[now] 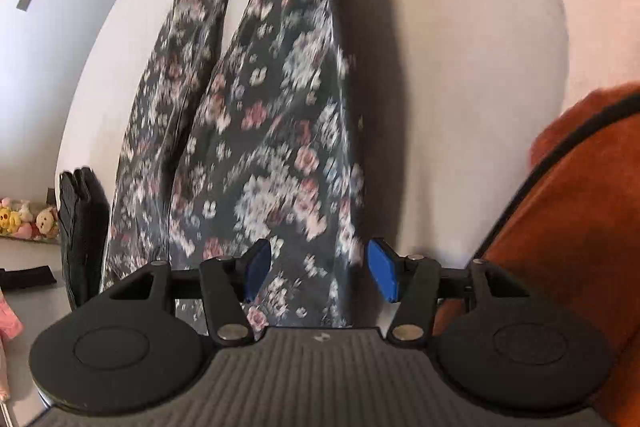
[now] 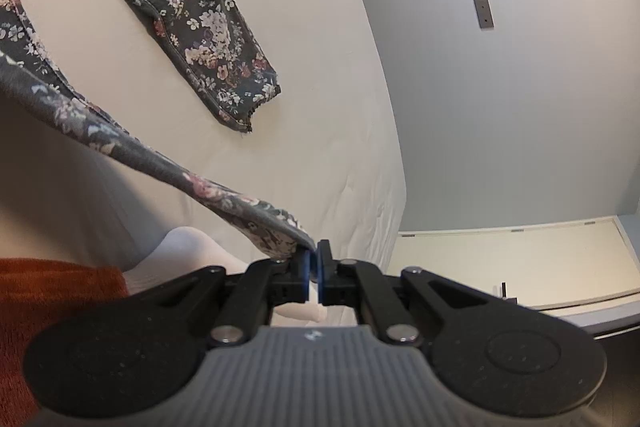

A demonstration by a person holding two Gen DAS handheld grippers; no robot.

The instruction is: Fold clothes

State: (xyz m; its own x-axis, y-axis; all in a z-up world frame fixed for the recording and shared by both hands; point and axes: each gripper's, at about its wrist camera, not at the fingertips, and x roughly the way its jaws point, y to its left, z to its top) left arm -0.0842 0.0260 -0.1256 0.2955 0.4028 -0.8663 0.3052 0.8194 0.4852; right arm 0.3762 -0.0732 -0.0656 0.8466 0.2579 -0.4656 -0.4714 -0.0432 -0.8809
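Note:
Dark floral trousers [image 1: 264, 131] lie spread on a white bed [image 1: 460, 87], both legs running away from me. My left gripper [image 1: 320, 269] hovers open over the near part of the cloth, with its blue pads [image 1: 383, 270] either side of the fabric and not closed on it. In the right wrist view one trouser leg [image 2: 188, 19] lies flat, its cuff toward the bed's edge. The other leg [image 2: 120, 143] is lifted and pulled taut. My right gripper [image 2: 314, 261] is shut on its hem.
Orange fleece fabric [image 1: 580, 211] crowds the right side and shows again [image 2: 44, 307] beside a white sock [image 2: 188, 251]. A black folded item [image 1: 82, 219] and plush toys [image 1: 24, 219] sit left of the bed. Past the bed's edge are a grey wall [image 2: 520, 107] and a white panel [image 2: 512, 259].

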